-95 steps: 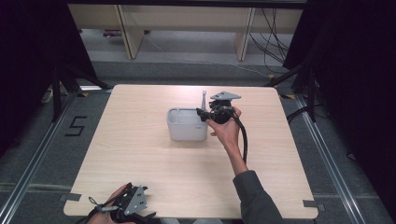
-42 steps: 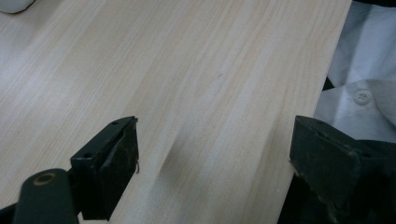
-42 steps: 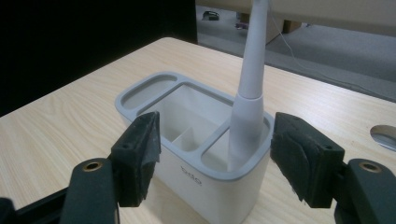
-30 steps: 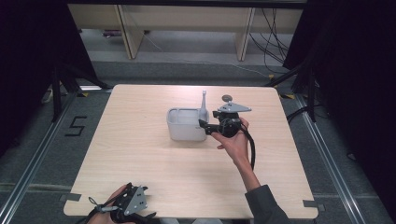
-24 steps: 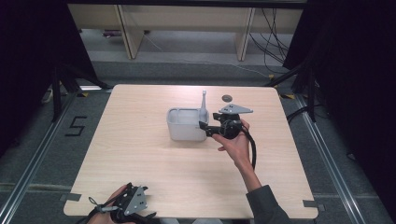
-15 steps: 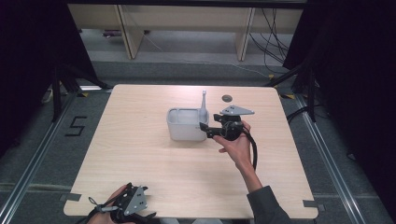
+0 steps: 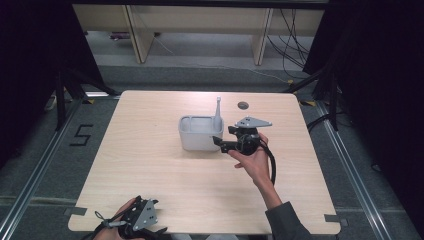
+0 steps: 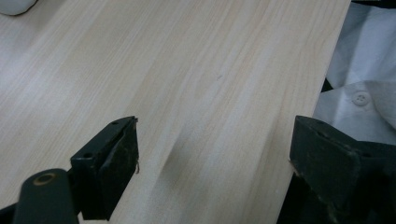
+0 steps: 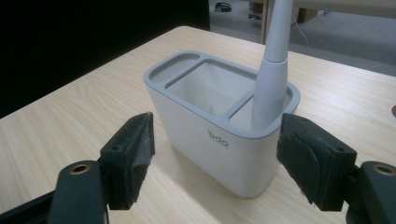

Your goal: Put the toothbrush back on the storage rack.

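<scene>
A pale wooden table (image 7: 150,165) with a small dark hole (image 7: 243,105) stands before shelving (image 7: 200,20).
</scene>
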Demonstrator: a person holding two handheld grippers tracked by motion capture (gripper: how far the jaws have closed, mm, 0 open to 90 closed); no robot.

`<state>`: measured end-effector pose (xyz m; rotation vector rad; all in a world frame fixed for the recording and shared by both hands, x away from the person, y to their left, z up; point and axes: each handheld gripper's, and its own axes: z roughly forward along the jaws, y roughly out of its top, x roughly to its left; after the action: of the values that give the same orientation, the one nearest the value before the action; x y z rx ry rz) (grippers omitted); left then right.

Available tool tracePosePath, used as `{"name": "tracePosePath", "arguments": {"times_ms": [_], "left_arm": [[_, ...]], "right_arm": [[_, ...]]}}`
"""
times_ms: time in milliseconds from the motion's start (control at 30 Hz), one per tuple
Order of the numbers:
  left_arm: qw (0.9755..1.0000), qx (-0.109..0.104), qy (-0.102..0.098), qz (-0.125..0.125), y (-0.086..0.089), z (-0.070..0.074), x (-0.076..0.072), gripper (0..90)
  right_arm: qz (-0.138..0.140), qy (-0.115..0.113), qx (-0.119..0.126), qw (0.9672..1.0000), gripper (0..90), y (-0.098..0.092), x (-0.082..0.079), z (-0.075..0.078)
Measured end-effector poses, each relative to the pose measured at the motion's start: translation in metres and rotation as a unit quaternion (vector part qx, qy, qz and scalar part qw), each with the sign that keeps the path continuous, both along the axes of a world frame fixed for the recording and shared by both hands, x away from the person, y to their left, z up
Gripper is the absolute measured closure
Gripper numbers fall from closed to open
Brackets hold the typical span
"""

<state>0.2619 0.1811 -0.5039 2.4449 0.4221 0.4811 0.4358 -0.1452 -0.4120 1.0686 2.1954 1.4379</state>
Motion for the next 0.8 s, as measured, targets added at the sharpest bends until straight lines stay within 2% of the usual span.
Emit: {"name": "tracePosePath", "arguments": {"times_ms": [33,100,133,233,267,367,400,433,500,600,633,667,700,733,767,800], "left_arm": [[1.0,-0.005,0.002,0.002,0.0,-0.001,0.0,15.3],[1.0,-0.002,0.001,0.001,0.0,0.0,0.0,15.3],[1.0,-0.003,0.001,0.002,0.0,0.0,0.0,15.3],[1.0,-0.003,0.001,0.001,0.0,0.0,0.0,15.3],[1.0,-0.004,0.001,0.001,0.0,0.0,0.0,15.3],[1.0,-0.005,0.001,0.002,0.0,0.0,0.0,15.3],[1.0,-0.002,0.0,0.001,0.0,0.0,0.0,15.4],[1.0,-0.002,0.0,0.001,0.0,0.0,0.001,15.4],[1.0,-0.002,0.0,0.001,0.0,0.0,0.0,15.3],[1.0,-0.003,0.0,0.001,0.0,0.0,0.0,15.3],[1.0,-0.002,0.0,0.001,0.0,0.0,0.001,15.3],[1.0,-0.002,0.0,0.001,0.0,0.0,0.0,15.3],[1.0,-0.002,0.0,0.001,0.0,0.0,0.0,15.3],[1.0,-0.002,0.0,0.001,0.0,0.0,0.0,15.3],[1.0,-0.001,-0.001,0.001,0.0,0.0,0.0,15.3],[1.0,-0.001,0.0,0.001,0.0,0.0,0.001,15.3]], "right_arm": [[0.0,0.004,-0.004,1.0,28.2,0.0,-0.001,0.001],[0.003,-0.002,-0.005,1.0,28.0,0.0,-0.001,0.0],[-0.004,0.009,0.0,1.0,28.0,0.001,-0.002,0.0],[0.005,0.002,-0.002,1.0,27.8,0.002,-0.003,-0.001],[0.004,0.008,0.003,1.0,27.8,0.003,-0.004,-0.001],[0.006,0.008,0.002,0.9999,27.3,0.004,-0.007,-0.002],[0.014,0.0,-0.009,0.9999,27.3,0.004,-0.007,-0.002],[0.012,0.008,-0.003,0.9999,27.0,0.005,-0.009,-0.003],[0.015,0.0,-0.01,0.9998,26.8,0.005,-0.011,-0.004],[0.021,0.001,-0.018,0.9996,26.2,0.005,-0.014,-0.005],[0.017,0.01,-0.014,0.9997,26.2,0.006,-0.016,-0.005],[0.022,0.003,-0.015,0.9996,26.2,0.006,-0.016,-0.006],[0.02,0.01,-0.013,0.9997,26.1,0.007,-0.018,-0.006],[0.017,0.005,-0.013,0.9998,26.0,0.008,-0.02,-0.007],[0.024,0.009,-0.02,0.9995,25.7,0.007,-0.02,-0.007],[0.014,0.007,-0.02,0.9997,25.7,0.008,-0.023,-0.008]]}}
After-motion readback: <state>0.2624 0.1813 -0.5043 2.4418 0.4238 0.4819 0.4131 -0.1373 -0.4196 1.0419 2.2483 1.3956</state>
